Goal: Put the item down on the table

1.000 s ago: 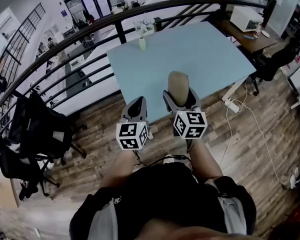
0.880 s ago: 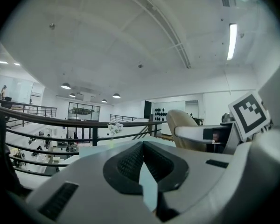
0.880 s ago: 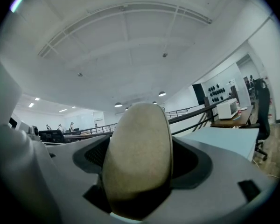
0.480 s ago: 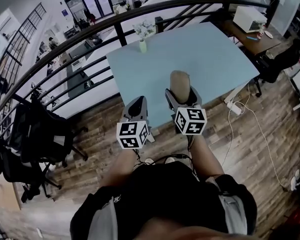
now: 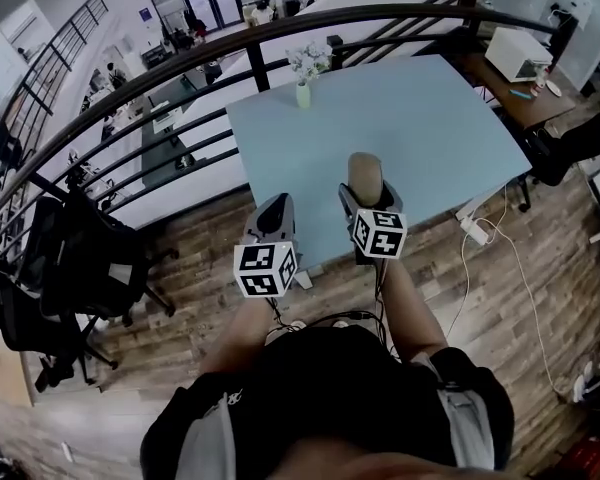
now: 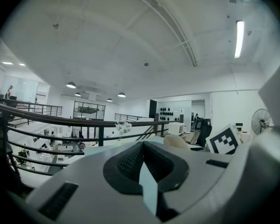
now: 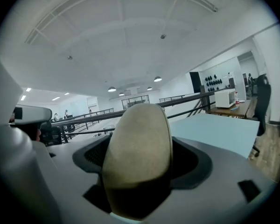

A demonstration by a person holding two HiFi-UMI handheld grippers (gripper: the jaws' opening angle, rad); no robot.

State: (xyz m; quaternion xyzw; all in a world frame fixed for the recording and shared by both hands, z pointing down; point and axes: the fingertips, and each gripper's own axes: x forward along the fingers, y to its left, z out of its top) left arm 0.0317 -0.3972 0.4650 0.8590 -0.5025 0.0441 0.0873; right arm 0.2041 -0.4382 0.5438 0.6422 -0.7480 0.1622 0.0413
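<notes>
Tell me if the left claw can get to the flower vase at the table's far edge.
Probably yes, with a long reach: the left claw is empty, and only bare table lies between it and the vase. The beige item in the right claw sits off to the side.

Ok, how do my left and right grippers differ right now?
The right gripper is clamped on a tan oval item; the left gripper has its jaws nearly together on nothing. The right reaches over the blue table; the left sits back by its near edge. Both carry marker cubes.
</notes>
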